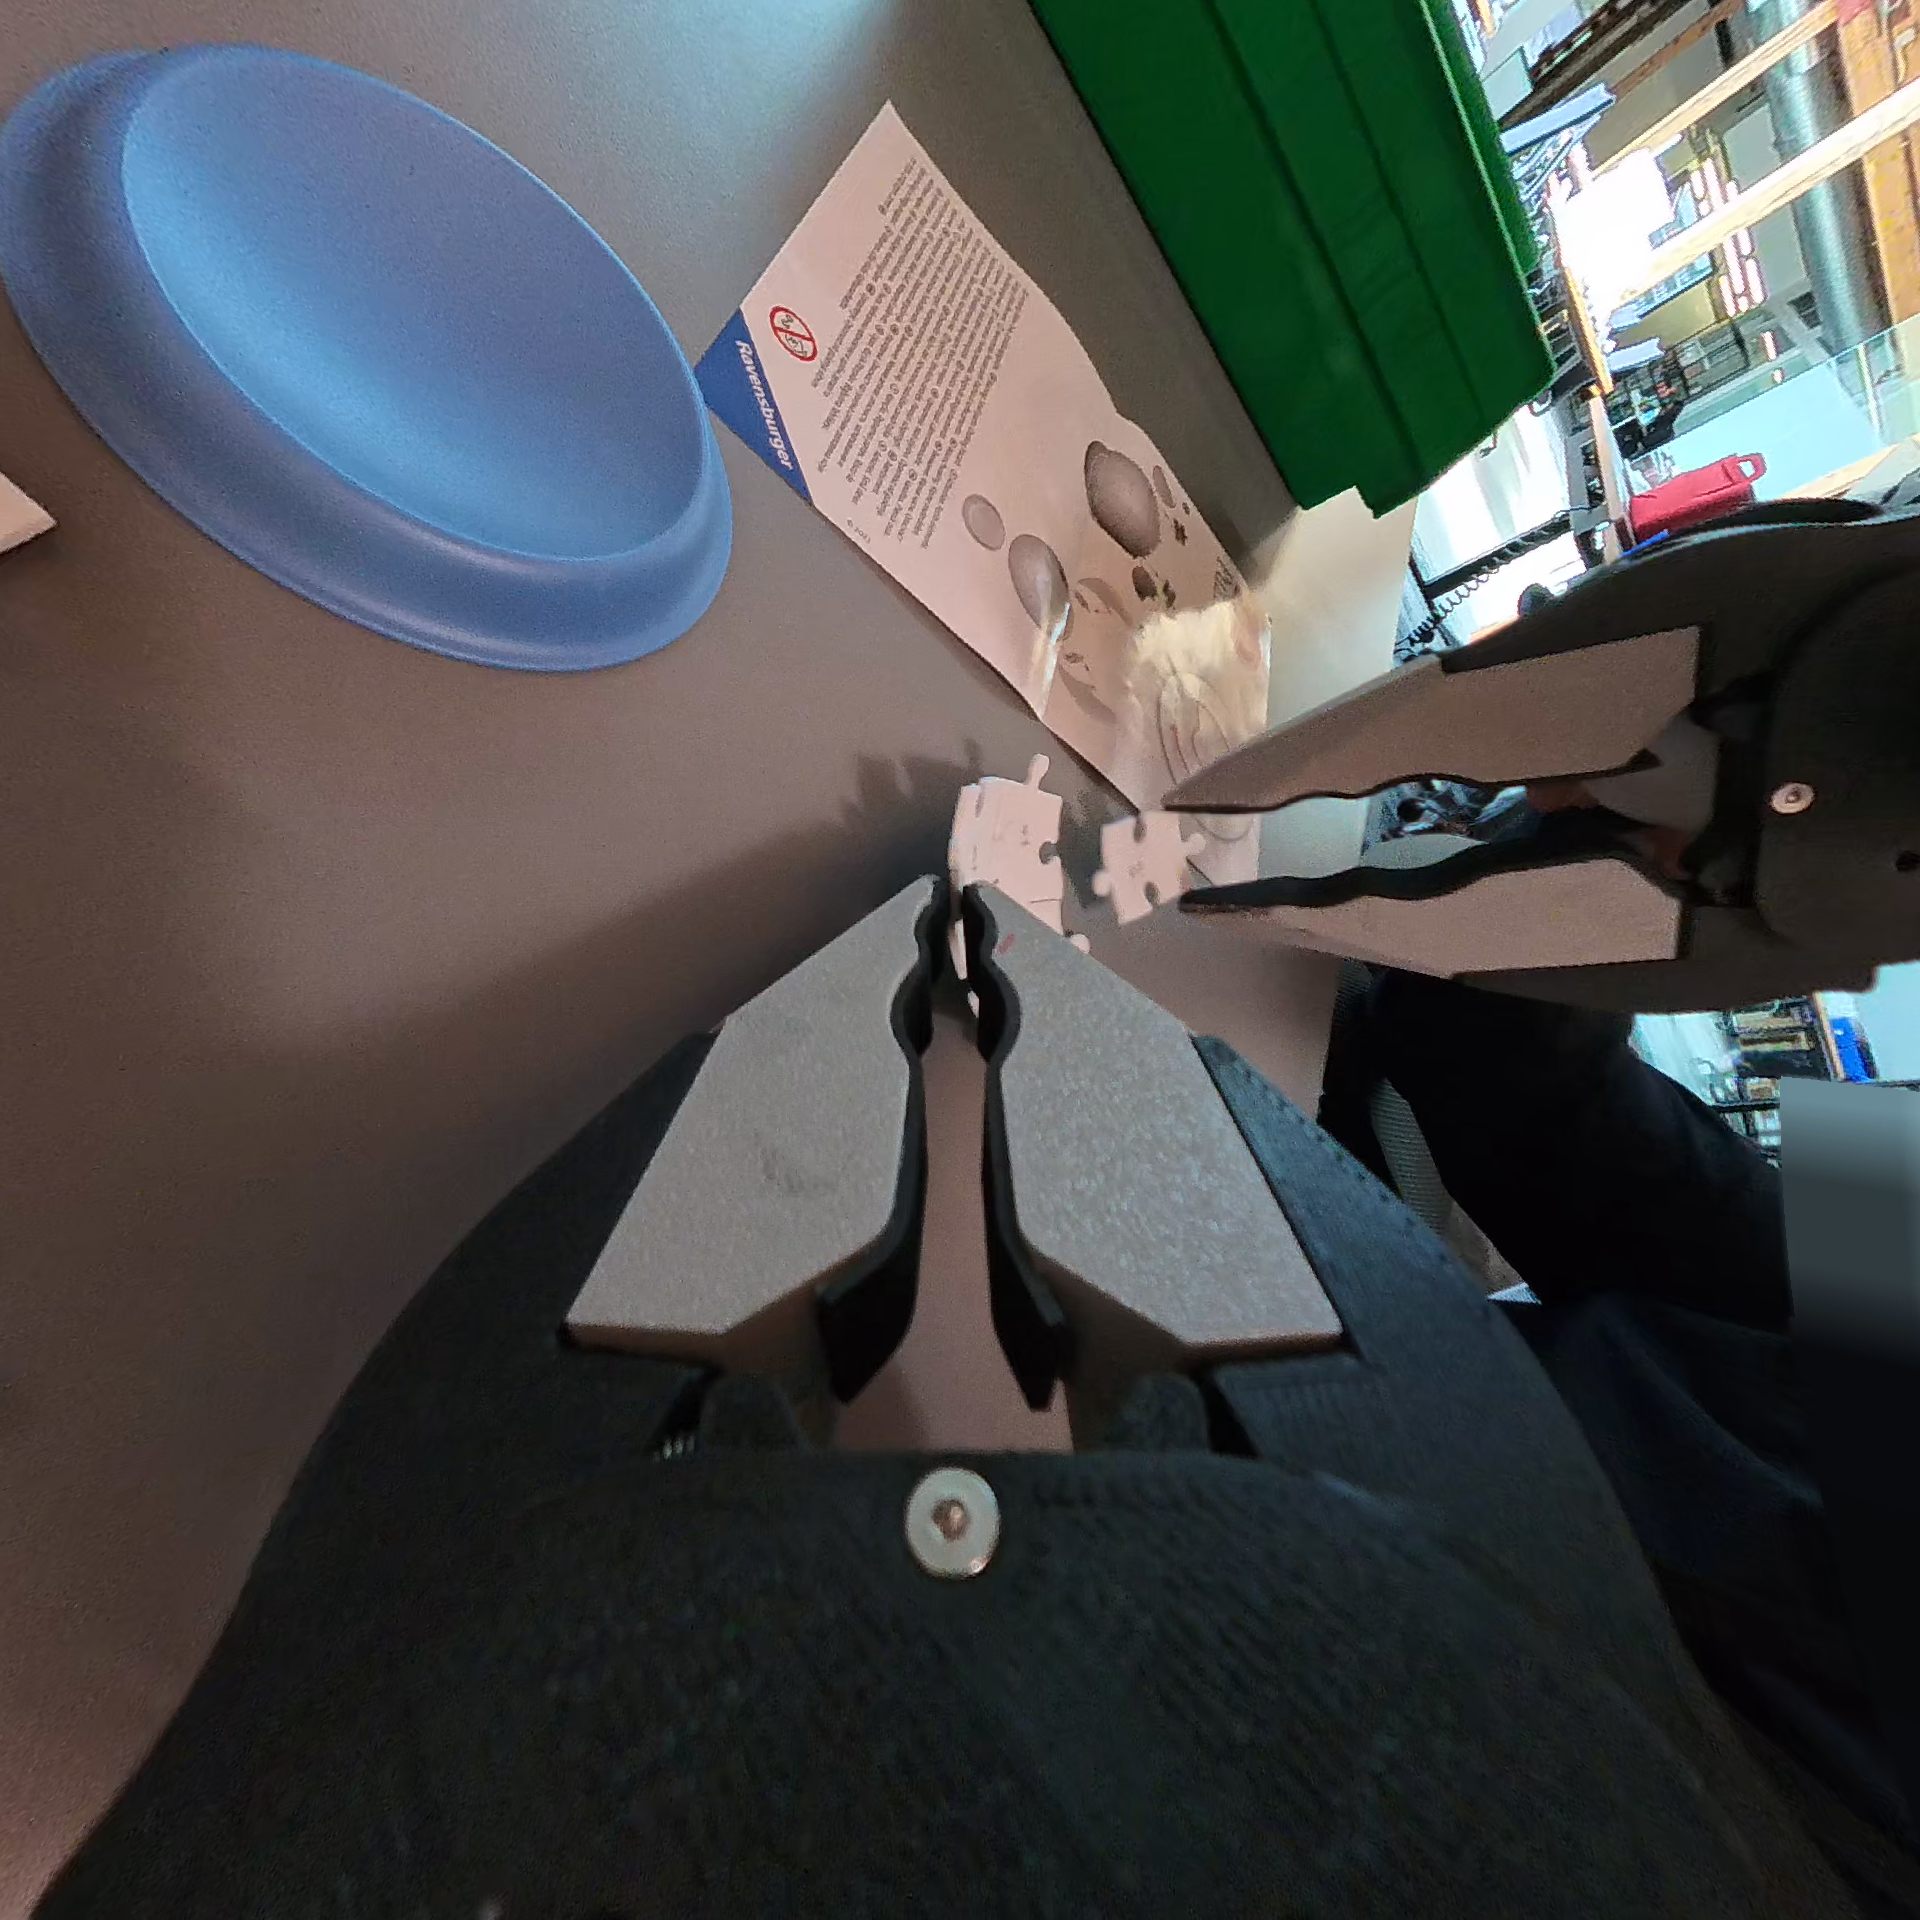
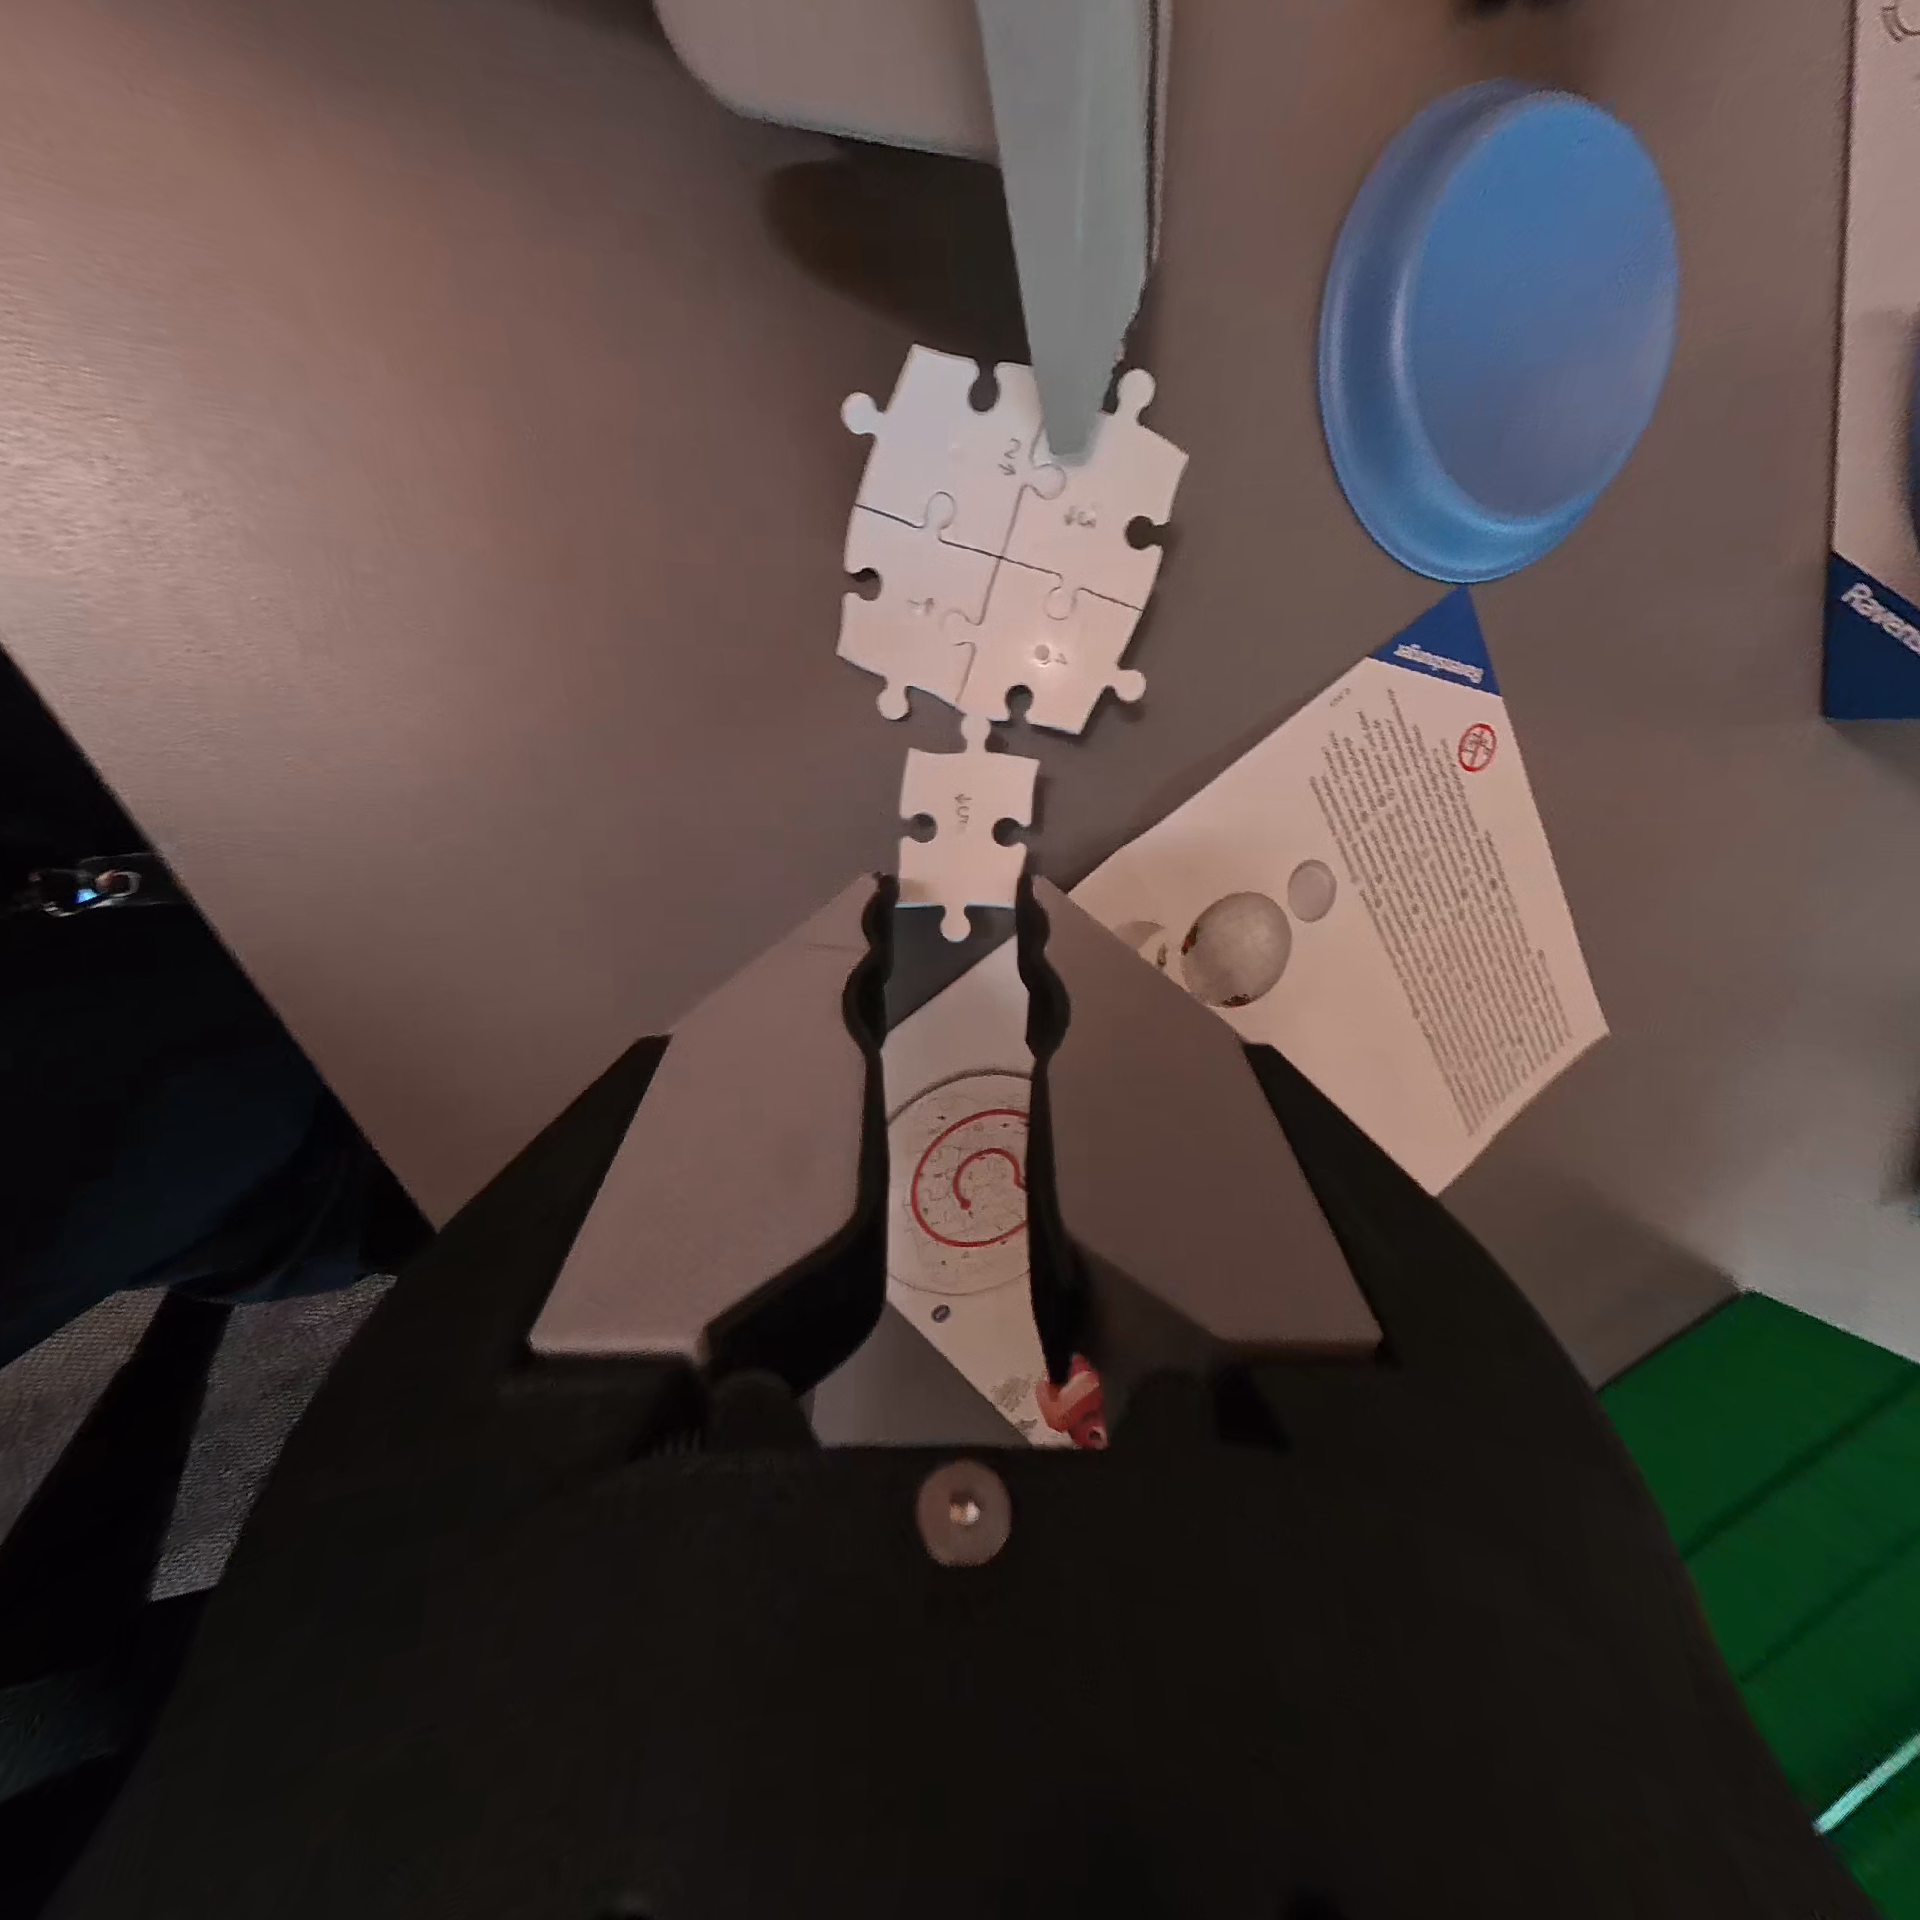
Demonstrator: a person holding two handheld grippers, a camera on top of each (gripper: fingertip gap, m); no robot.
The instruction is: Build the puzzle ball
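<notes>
A white patch of several joined puzzle pieces (image 2: 1003,551) is held over the grey table (image 2: 416,520). My left gripper (image 1: 953,914) is shut on the patch's far edge; the patch also shows in the left wrist view (image 1: 1003,831). In the right wrist view the left gripper (image 2: 1065,442) comes down from the top. My right gripper (image 2: 956,894) is shut on a single white piece (image 2: 966,821). That piece's front tab touches the patch's near edge. In the left wrist view the right gripper (image 1: 1174,854) comes in from the right with the single piece (image 1: 1138,862).
A blue round dish (image 1: 395,364) (image 2: 1496,332) lies on the table beyond the pieces. A printed instruction leaflet (image 1: 935,395) (image 2: 1403,935) lies under and beside the grippers. A green bin (image 1: 1299,208) (image 2: 1766,1507) stands at the table's side. A box (image 2: 1881,416) is at the right edge. One gripper's finger ends stand about 8 cm off the other's. The blue round dish (image 2: 1496,332) is about 9 cm from my left fingertips. It is also in sight in the left wrist view (image 1: 531,417).
</notes>
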